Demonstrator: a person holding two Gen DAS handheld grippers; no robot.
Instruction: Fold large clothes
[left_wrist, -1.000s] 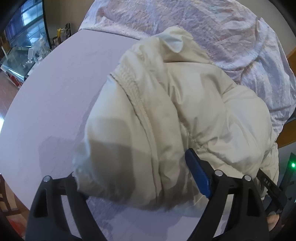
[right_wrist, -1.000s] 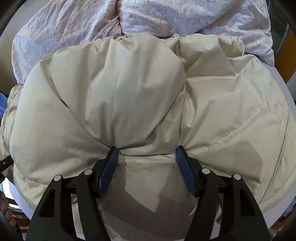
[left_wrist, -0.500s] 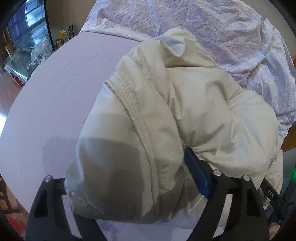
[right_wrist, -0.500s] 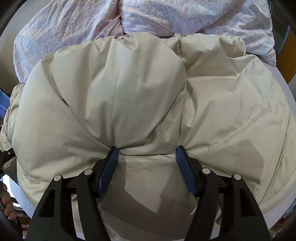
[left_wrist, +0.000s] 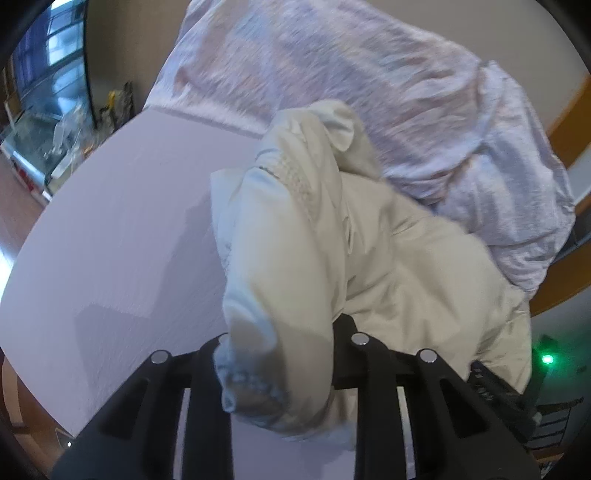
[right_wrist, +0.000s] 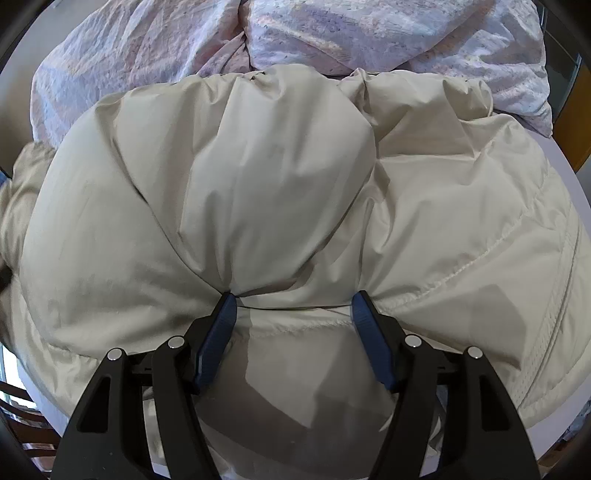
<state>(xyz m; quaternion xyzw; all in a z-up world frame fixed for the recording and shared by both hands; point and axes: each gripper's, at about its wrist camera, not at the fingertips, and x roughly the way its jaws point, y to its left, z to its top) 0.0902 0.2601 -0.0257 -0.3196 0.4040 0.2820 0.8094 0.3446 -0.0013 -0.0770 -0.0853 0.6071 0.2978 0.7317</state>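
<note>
A cream puffer jacket (right_wrist: 258, 166) lies bunched on a round pale-lilac table (left_wrist: 110, 240). In the left wrist view one sleeve of the jacket (left_wrist: 388, 266) rises off the table, its gathered cuff (left_wrist: 255, 384) hanging between the black fingers. My left gripper (left_wrist: 280, 343) is closing its jaws on that sleeve end, and the fabric hides both pads. My right gripper (right_wrist: 293, 306) stands open, its blue fingertips (right_wrist: 225, 310) dug down into the jacket's body with a flat seamed strip between them.
A crumpled pink-and-white cloth (left_wrist: 369, 92) is heaped on the far side of the table, touching the jacket; the right wrist view shows this cloth (right_wrist: 369, 33) too. A device with a green light (left_wrist: 547, 358) sits at the right. A glass cabinet (left_wrist: 55, 147) stands beyond the table's left edge.
The left jaws have drawn in around the sleeve end and lifted it, so the sleeve now stands up off the table. The right gripper and the jacket under it have not moved.
</note>
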